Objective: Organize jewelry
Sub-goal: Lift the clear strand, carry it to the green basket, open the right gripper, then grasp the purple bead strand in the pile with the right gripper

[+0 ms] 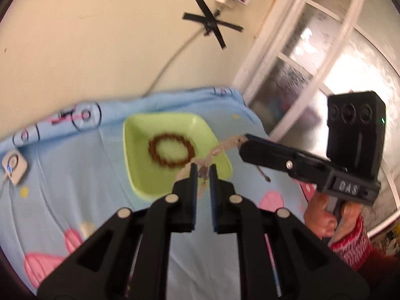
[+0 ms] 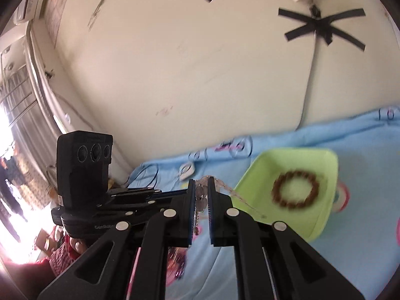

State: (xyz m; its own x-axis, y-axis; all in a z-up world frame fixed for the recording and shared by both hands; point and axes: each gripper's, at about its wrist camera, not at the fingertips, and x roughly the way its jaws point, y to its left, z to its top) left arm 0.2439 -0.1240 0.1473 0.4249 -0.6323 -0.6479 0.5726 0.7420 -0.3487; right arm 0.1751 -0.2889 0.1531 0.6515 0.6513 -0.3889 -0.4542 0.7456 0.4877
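Observation:
A pale pink beaded bracelet (image 1: 220, 148) hangs stretched between both grippers above the near edge of a green square dish (image 1: 140, 175). My left gripper (image 1: 202, 168) is shut on one end of it. My right gripper (image 2: 201, 183) is shut on the other end (image 2: 201, 195); its fingers show in the left wrist view (image 1: 265, 150). A brown beaded bracelet (image 1: 171, 151) lies flat inside the dish, and also shows in the right wrist view (image 2: 296, 190) in the dish (image 2: 322, 222).
The dish sits on a light blue printed cloth (image 1: 62, 187) against a cream wall. A small white device (image 1: 15, 166) with a cable lies at the cloth's left edge. A white-framed window (image 1: 312, 75) stands to the right. A cable taped with black tape (image 1: 212, 22) runs down the wall.

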